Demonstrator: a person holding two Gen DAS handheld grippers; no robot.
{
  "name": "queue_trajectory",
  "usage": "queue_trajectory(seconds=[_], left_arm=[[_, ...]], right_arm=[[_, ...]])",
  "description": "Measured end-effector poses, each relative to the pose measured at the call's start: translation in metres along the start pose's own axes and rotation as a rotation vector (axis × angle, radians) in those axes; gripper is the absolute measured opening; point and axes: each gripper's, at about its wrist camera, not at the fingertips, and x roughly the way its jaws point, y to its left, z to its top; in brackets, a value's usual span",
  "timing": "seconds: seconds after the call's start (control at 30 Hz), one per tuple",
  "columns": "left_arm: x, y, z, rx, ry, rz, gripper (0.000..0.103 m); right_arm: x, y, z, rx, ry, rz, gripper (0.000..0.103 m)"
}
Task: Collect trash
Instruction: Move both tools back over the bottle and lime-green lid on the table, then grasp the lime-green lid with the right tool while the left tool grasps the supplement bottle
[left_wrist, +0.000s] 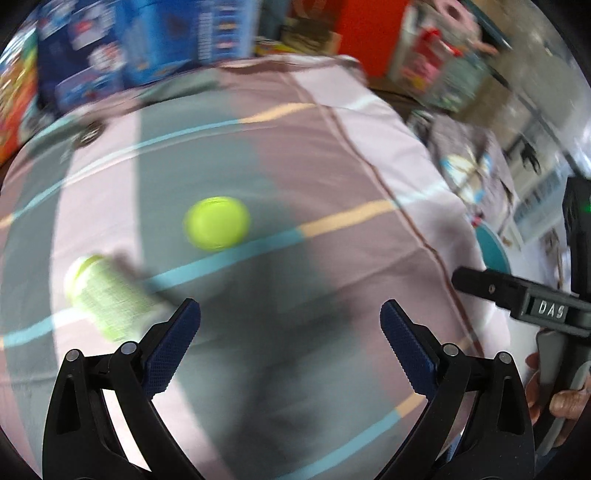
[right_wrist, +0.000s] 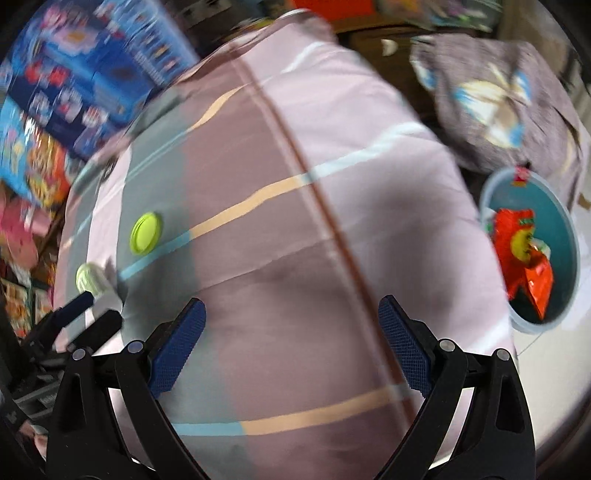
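On striped cloth (left_wrist: 314, 177): round lime-green lid (left_wrist: 217, 223), blurred.

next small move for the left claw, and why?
Probably ease the left claw left onto the green container: it is open and empty, the container lies on the bedsheet just off its left finger, nearer than the lid.

Left tool (left_wrist: 290, 325) hangs w/ jaws spread above the striped bed sheet (left_wrist: 332, 177), green lid (left_wrist: 217, 223) ahead, green-labelled bottle (left_wrist: 107, 297) lying near left finger.
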Motion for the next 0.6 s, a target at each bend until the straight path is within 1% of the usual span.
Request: queue_trajectory(seconds=[0.23, 0.3, 0.47, 0.6], left_arm=[[-0.014, 0.074, -0.011, -0.194, -0.024, 0.070, 0.098], [-0.013, 0.093, -0.013, -0.261, -0.023, 0.073, 0.098], [0.000, 0.122, -0.017, -0.382, 0.004, 0.061, 0.098], [0.011, 0.128, -0.015, -0.416, 0.016, 0.061, 0.096]], right_arm=[[0.022, 0.066, 0.009, -0.102, 0.056, 0.015, 0.090], [0.027, 0.078, 0.013, -0.116, 0.065, 0.017, 0.090], [0.043, 0.105, 0.024, -0.148, 0.094, 0.012, 0.090], [0.051, 0.113, 0.032, -0.141, 0.113, 0.020, 0.090]])
